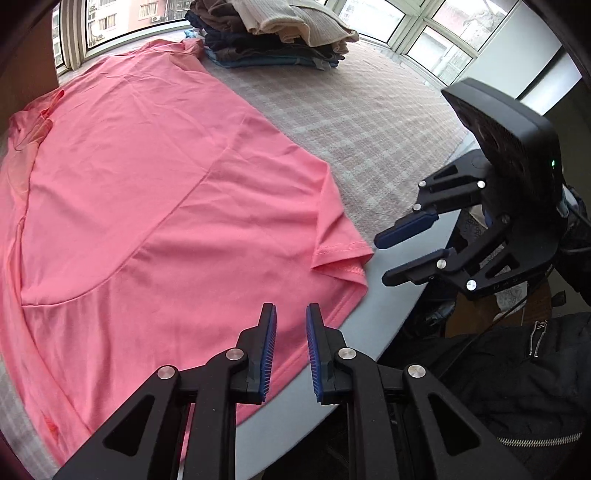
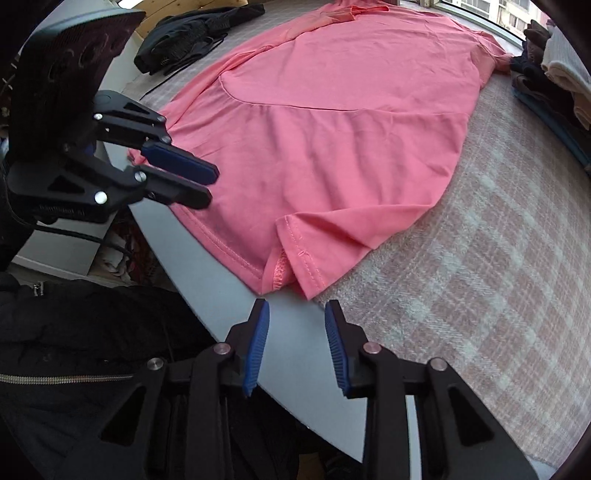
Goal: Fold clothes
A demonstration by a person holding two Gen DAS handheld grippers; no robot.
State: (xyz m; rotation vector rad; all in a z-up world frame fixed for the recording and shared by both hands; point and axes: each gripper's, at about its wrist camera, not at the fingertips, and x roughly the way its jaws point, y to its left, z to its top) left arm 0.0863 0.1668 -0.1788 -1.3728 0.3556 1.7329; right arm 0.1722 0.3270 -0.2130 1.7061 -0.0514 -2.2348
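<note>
A pink T-shirt (image 1: pixel 147 192) lies spread flat on the checked cloth of the table; it also shows in the right wrist view (image 2: pixel 332 129). Its hem reaches the table's grey front edge, and one corner (image 2: pixel 295 258) is folded over there. My left gripper (image 1: pixel 291 314) is open and empty, just above the hem; it shows in the right wrist view (image 2: pixel 210 186) over the hem's left part. My right gripper (image 2: pixel 296 310) is open and empty, just short of the folded corner; it shows in the left wrist view (image 1: pixel 380 260) beside that corner.
A stack of folded clothes (image 1: pixel 273 37) sits at the far side by the windows, also in the right wrist view (image 2: pixel 550 70). A black garment (image 2: pixel 188 33) lies at the table's far left. The grey table edge (image 2: pixel 221 295) runs in front; a dark jacket (image 1: pixel 517 369) is below it.
</note>
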